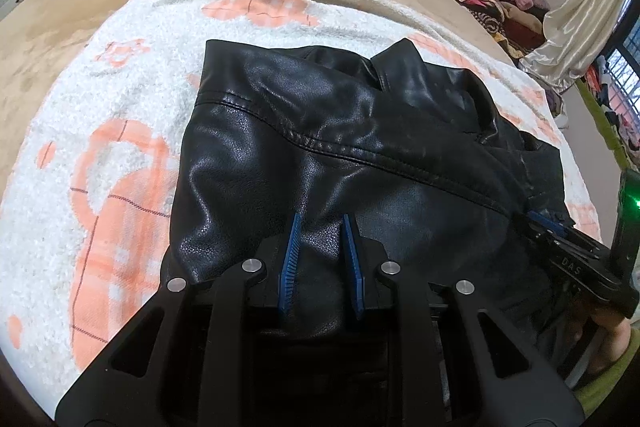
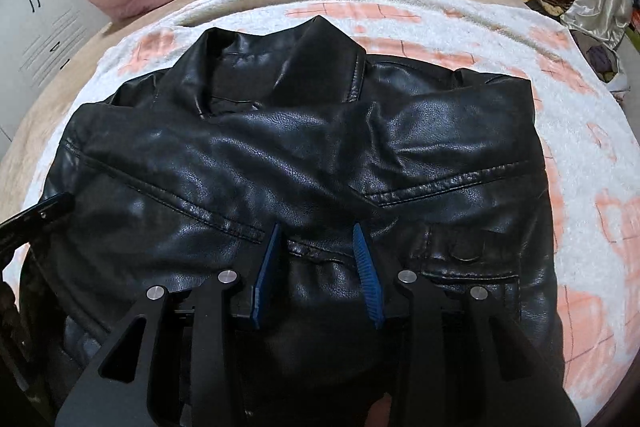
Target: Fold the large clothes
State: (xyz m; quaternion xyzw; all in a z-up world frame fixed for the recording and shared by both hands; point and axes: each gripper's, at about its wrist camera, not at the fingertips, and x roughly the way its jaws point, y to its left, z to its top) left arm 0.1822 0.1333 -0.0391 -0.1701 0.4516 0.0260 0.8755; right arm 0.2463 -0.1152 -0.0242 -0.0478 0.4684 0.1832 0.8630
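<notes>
Fleecy blanket (image 2: 500, 27) (white, peach), black leather jacket (image 2: 300, 155) spread flat

Black leather jacket (image 2: 304, 155) on white blanket (image 1: 120, 147) with peach patterns.

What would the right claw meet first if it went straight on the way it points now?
Most likely the black leather jacket. The right claw points down at the jacket's front, near a stitched seam, with leather visible between its blue fingers. How near it is cannot be judged; the white and orange blanket lies underneath.
</notes>
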